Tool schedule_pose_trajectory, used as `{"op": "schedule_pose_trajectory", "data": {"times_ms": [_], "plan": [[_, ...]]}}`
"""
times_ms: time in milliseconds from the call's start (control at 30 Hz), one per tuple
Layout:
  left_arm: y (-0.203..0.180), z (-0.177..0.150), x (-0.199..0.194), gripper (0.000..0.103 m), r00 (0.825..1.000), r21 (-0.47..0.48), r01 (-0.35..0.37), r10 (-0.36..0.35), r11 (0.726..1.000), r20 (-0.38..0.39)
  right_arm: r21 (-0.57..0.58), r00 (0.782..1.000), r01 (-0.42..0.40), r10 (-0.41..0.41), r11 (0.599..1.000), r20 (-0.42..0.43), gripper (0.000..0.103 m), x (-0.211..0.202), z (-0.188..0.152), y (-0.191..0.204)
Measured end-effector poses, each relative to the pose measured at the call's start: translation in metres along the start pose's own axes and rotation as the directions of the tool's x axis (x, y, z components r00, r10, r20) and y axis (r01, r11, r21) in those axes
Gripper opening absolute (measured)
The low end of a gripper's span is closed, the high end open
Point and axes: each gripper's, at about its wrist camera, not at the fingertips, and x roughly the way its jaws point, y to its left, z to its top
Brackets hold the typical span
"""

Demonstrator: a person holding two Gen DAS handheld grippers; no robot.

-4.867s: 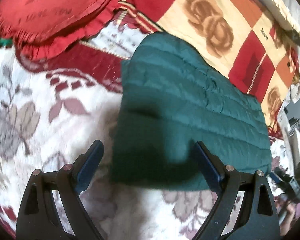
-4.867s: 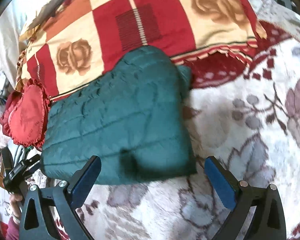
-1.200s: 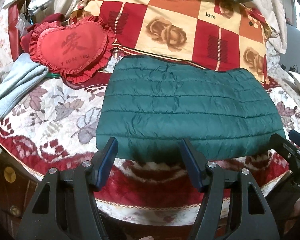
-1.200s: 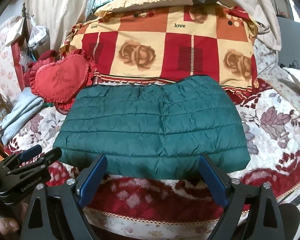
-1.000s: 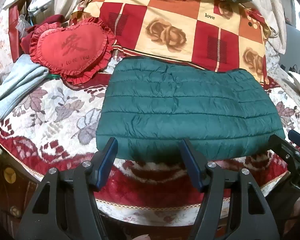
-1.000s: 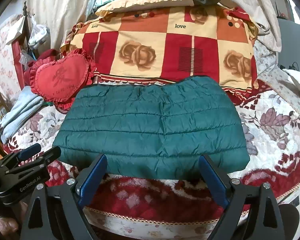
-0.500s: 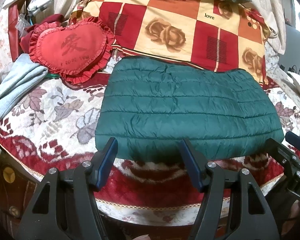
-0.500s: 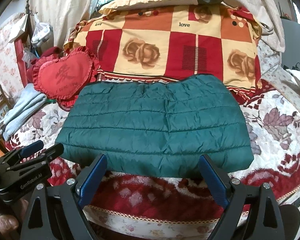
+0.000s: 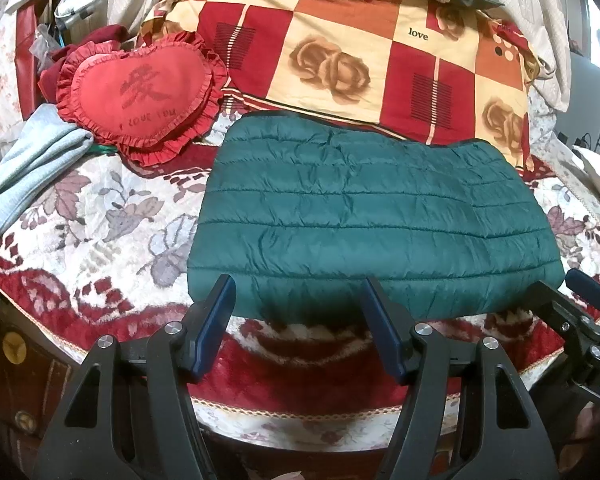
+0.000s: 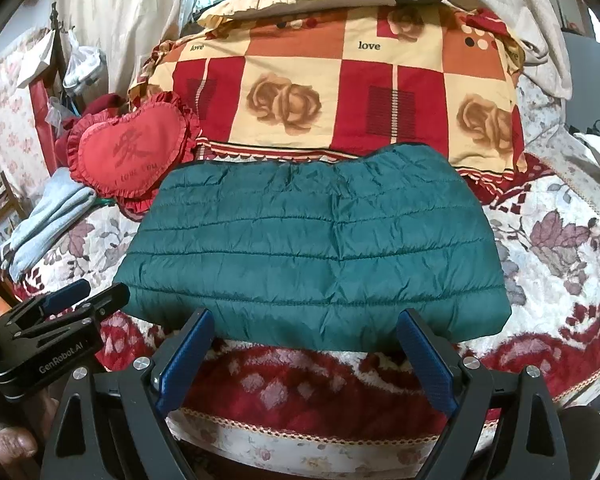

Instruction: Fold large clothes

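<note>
A dark green quilted jacket (image 9: pixel 364 216) (image 10: pixel 312 248) lies folded into a flat rectangle on the floral bedspread (image 9: pixel 100 240) (image 10: pixel 560 248). My left gripper (image 9: pixel 298 286) hovers open just short of the jacket's near edge, nothing between its blue pads. My right gripper (image 10: pixel 306 320) also stands open before the near edge, wider apart, holding nothing. Each gripper shows in the other's view: the right one at the right edge (image 9: pixel 580 300), the left one at the lower left (image 10: pixel 76 300).
A red heart-shaped cushion (image 9: pixel 140 92) (image 10: pixel 132 156) and folded light blue cloth (image 9: pixel 24 168) (image 10: pixel 44 224) sit to the left. A red-and-cream rose quilt (image 9: pixel 360 64) (image 10: pixel 340 92) is piled behind the jacket. The bed's front edge (image 10: pixel 320 440) lies just below the grippers.
Since about five seconds ago both grippers have pulled back from close over the jacket to the bed's front edge. Over the last second nothing has moved.
</note>
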Motion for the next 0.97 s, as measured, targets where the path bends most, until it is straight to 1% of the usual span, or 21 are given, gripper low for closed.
{"op": "schedule_pose_trajectory", "data": {"times_ms": [333,533,700,800,967], "plan": [[-0.0033,-0.0001,0.0026,0.065,1.000,0.005,0.003,-0.003,1.000,-0.006,0.001,1.000,-0.004,0.004,1.000,-0.004,0.091,0.0011,-0.0017,0.0011],[-0.0050,0.0006,0.0064,0.065,1.000,-0.002,0.028,-0.028,1.000,-0.012,0.007,1.000,-0.006,0.006,1.000,-0.004,0.091,0.0008,-0.0024,0.0000],[-0.0057,0.0005,0.0069,0.065,0.999,-0.007,0.049,-0.049,0.999,0.006,0.019,1.000,-0.007,0.007,1.000,-0.007,0.091,0.0009,-0.0032,-0.0031],[-0.0081,-0.0008,0.0052,0.065,0.999,0.014,0.041,-0.041,0.999,0.023,0.026,1.000,-0.011,0.011,1.000,-0.008,0.091,0.0008,-0.0031,-0.0049],[-0.0086,-0.0009,0.0066,0.065,0.999,0.019,0.047,-0.047,0.999,0.011,0.025,1.000,-0.010,0.011,1.000,-0.007,0.091,0.0009,-0.0029,-0.0046]]}}
